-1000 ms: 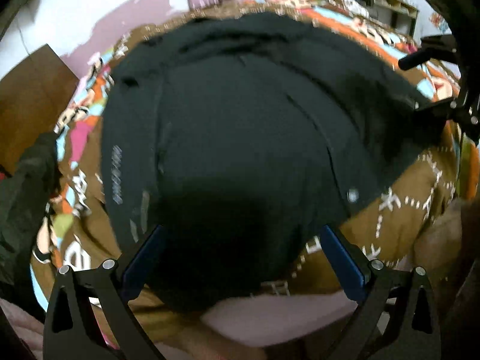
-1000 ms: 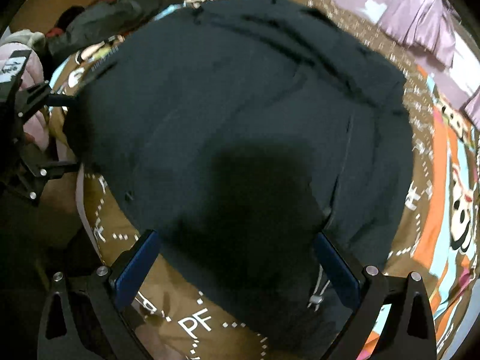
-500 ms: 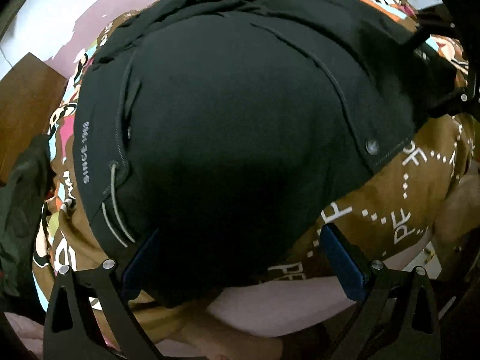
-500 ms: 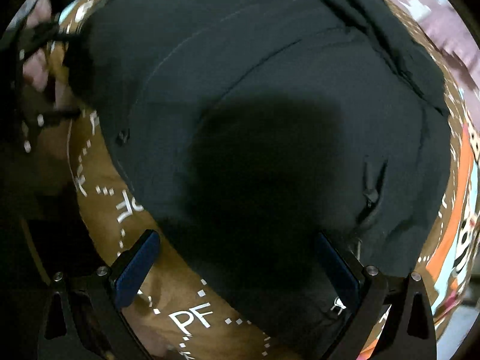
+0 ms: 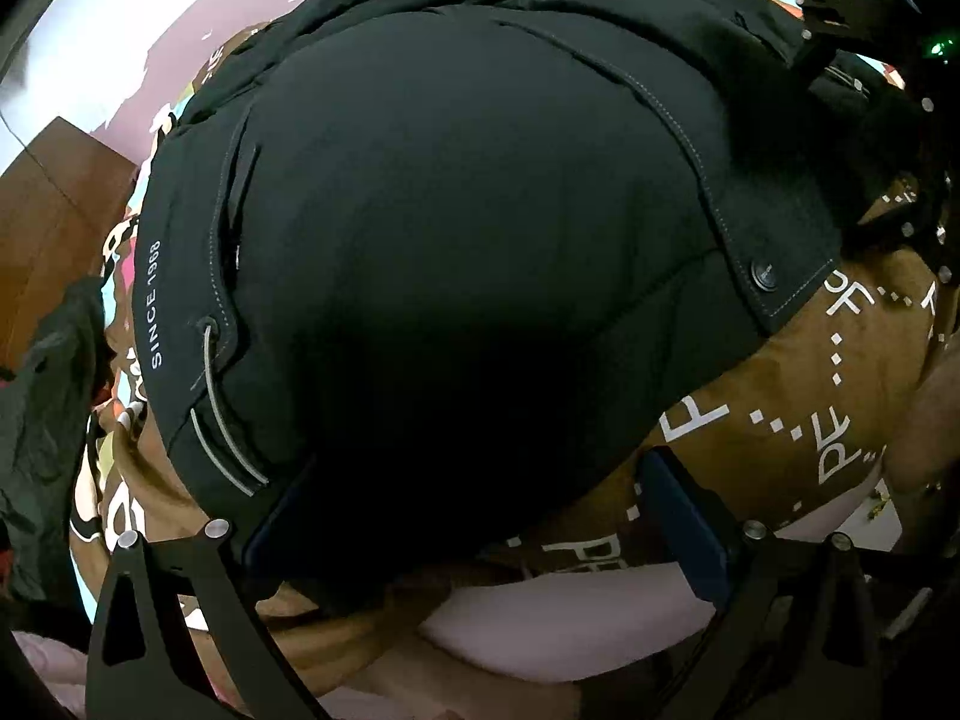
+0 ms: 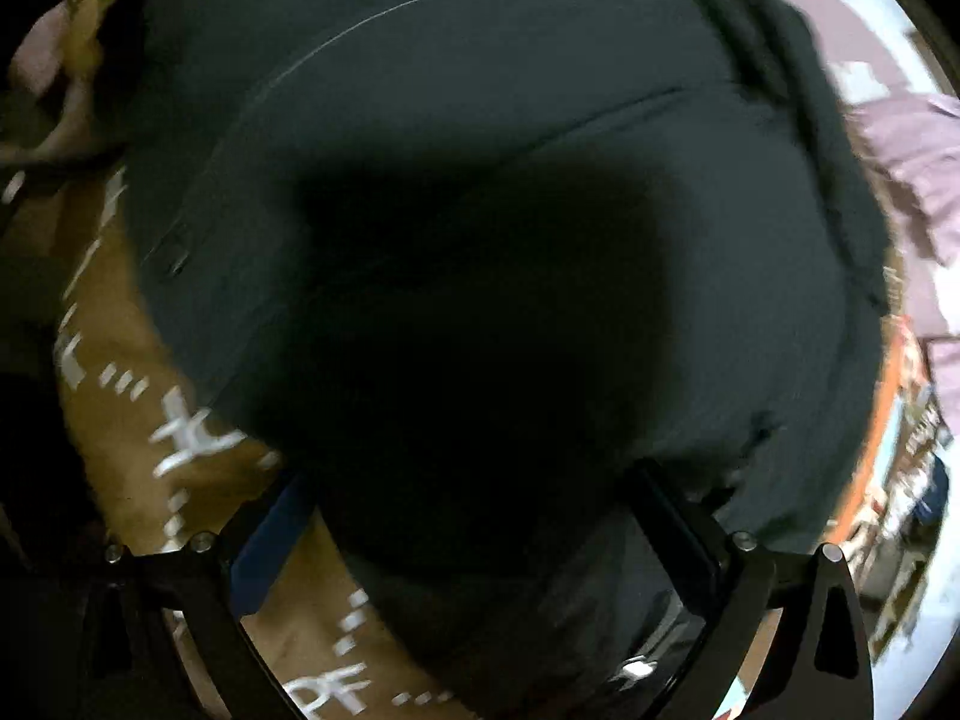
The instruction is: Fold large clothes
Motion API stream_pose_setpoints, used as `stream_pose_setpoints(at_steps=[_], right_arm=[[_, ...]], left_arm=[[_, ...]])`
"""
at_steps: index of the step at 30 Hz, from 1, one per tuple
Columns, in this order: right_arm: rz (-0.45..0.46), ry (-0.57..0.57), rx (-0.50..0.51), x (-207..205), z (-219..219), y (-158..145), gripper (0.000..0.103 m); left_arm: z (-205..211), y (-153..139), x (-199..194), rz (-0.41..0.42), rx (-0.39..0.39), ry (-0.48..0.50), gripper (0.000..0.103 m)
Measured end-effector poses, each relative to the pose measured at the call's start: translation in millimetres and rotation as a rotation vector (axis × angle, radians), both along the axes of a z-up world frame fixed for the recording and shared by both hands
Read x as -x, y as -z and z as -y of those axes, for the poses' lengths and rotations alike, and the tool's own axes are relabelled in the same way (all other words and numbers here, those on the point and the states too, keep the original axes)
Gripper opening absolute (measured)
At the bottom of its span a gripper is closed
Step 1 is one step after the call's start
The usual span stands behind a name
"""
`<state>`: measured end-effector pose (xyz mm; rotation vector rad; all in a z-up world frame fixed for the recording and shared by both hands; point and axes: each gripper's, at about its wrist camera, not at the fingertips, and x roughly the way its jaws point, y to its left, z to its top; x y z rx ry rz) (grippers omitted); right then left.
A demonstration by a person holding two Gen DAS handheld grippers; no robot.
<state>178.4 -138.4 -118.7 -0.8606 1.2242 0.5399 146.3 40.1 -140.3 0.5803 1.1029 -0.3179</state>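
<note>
In the left wrist view, our left tongs [image 5: 474,516] gape released over the near hem of the large black padded jacket [image 5: 480,210], which runs toward twelve o'clock across the brown lettered bedspread [image 5: 840,396]; a purple wall [image 5: 138,78] stands at eleven. In the blurred right wrist view, our right tongs [image 6: 474,516] likewise hang unclenched above the hem, the bedspread at seven. Both look equally near.

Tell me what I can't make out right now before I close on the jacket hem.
- Black jacket hem, left wrist view: in deep shadow between the left gripper fingers; contact unclear.
- Right wrist view: motion blur and shadow hide the hem at the right gripper.
- Jacket's upper part: cut off by both frames.
- Bedspread lettering: partly covered.
</note>
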Motion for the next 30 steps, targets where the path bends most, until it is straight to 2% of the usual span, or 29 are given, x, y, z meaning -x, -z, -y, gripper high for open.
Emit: stream_pose_setpoints(at_steps=[2, 4, 7, 10, 12, 17, 21, 23, 27, 29, 30], right_arm=[[0.032, 0.061, -0.039, -15, 4, -14, 0.103], [0.021, 0.146, -0.101, -35, 12, -31, 0.103], [-0.039, 0.28, -0.229, -65, 30, -57, 0.103], [-0.112, 0.384, -0.315, -82, 44, -69, 0.103], [-0.137, 0.413, -0.334, -90, 37, -77, 0.103], [-0.15, 0.392, -0.302, -83, 31, -72, 0.103], [-0.191, 0.383, -0.304, -72, 25, -57, 0.103], [-0.204, 0.357, -0.307, -63, 26, -54, 0.103], [-0.215, 0.278, -0.29, -42, 26, -46, 0.103], [-0.219, 0.244, -0.276, -34, 25, -43, 0.103], [-0.209, 0.219, -0.258, -30, 22, -42, 0.103]], left_arm=[[1, 0, 0, 0.001, -0.002, 0.003, 0.101], [4, -2, 2, 0.006, -0.005, 0.01, 0.101], [6, -5, 1, 0.023, -0.021, 0.027, 0.101], [9, -3, 2, 0.041, -0.038, 0.048, 0.101], [12, -1, 4, 0.051, -0.057, 0.062, 0.101], [15, 2, 4, 0.066, -0.086, 0.074, 0.101], [18, 6, 6, 0.15, -0.173, 0.118, 0.1], [19, 6, 6, 0.188, -0.206, 0.144, 0.087], [21, 7, 5, 0.226, -0.255, 0.187, 0.07], [23, 11, 9, 0.252, -0.289, 0.23, 0.054], [23, 13, 10, 0.266, -0.307, 0.25, 0.049]])
